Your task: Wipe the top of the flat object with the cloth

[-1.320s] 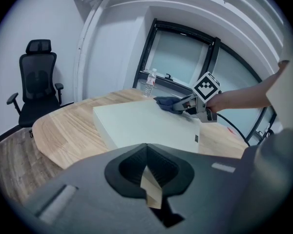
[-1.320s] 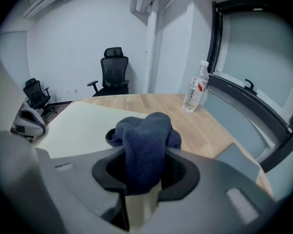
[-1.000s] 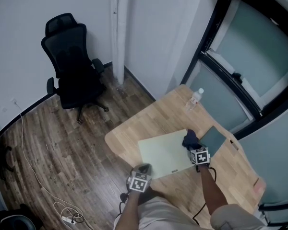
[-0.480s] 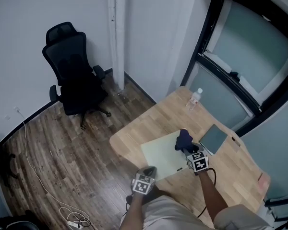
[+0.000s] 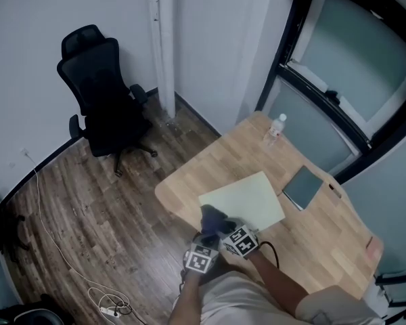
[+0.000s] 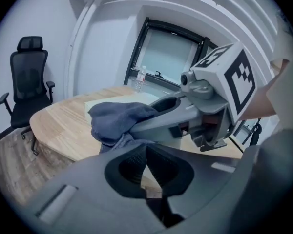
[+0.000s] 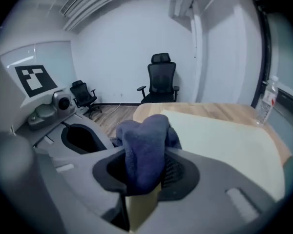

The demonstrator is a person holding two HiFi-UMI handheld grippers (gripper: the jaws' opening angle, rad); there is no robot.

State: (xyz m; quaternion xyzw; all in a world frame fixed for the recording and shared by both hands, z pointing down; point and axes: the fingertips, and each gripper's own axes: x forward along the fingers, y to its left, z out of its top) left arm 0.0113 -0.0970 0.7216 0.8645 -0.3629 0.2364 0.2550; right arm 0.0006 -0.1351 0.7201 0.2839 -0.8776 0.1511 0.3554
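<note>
Comparing against the head view a second earlier: the right gripper (image 7: 146, 169), jaws pinching the bunched dark blue cloth (image 7: 144, 139), has travelled from the sheet's corner deep in the table (image 5: 238, 153) to the sheet's corner at the table's room-side edge. It now sits just beside the left gripper (image 6: 145, 159), whose jaws are pressed together on nothing. Judgement: one full stroke along the pale flat sheet (image 5: 245, 196) is done. The cloth now hangs at or just off the end of it, so a return pass would need the cloth back on the surface. The sheet lies flat on the table near its room-side edge. Its long axis appears to run from that edge inward toward the table's window-side edge, slightly skewed to the table's sides. The near short end points at the person.
</note>
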